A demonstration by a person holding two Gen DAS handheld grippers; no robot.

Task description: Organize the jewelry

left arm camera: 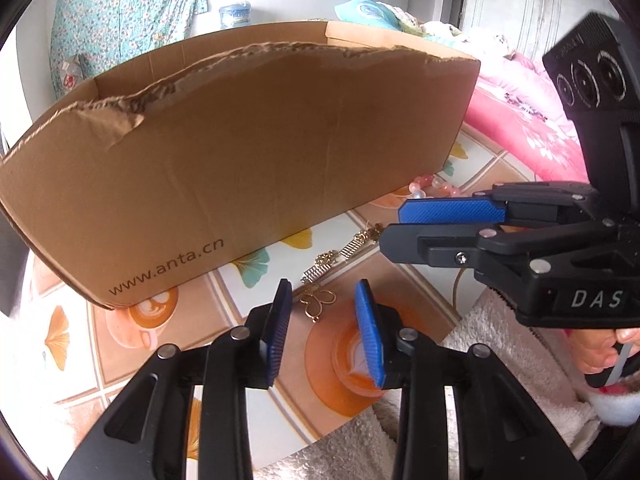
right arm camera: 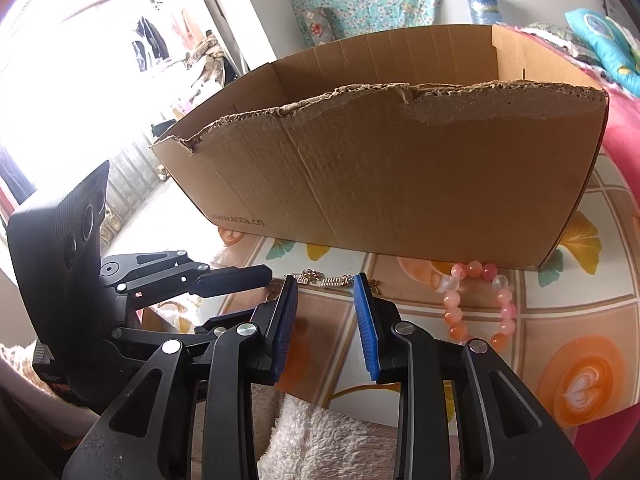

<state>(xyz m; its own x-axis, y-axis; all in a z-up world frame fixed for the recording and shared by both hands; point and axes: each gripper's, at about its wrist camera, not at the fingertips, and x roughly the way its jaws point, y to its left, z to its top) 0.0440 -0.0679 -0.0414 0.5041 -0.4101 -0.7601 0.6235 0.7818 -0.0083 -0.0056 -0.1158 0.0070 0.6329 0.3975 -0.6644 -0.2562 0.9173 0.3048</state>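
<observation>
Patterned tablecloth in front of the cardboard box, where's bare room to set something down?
Free: the patterned tablecloth right of the pink bead bracelet, and the left stretch below the brown cardboard box. Crowded: the strip along the box front, holding the gold chain jewellery, the bracelet, and both the left gripper and right gripper.

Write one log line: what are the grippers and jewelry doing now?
left hand-held gripper: open | right hand-held gripper: open | gold chain: tablecloth | bead bracelet: tablecloth

Black grippers [left arm camera: 323,300], ribbed blue pads [left arm camera: 452,210]
</observation>
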